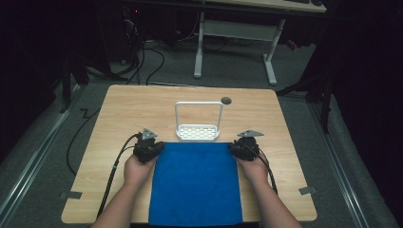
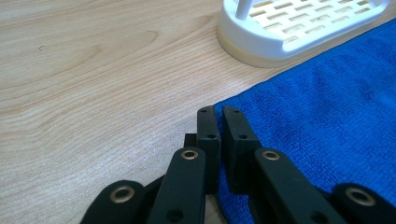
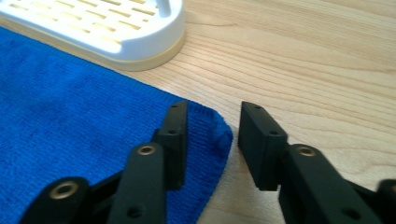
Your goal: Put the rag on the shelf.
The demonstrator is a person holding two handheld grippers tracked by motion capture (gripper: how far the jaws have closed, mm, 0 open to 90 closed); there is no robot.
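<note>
A blue towel [image 1: 196, 183] lies flat on the wooden table [image 1: 119, 109], its far edge just beside a white slotted rack [image 1: 197, 131]. The left gripper [image 2: 218, 112] sits at the towel's far left corner, jaws pinched nearly together on the towel's edge. The right gripper [image 3: 212, 119] sits at the far right corner — jaws spread wide, straddling that corner without clamping it.
</note>
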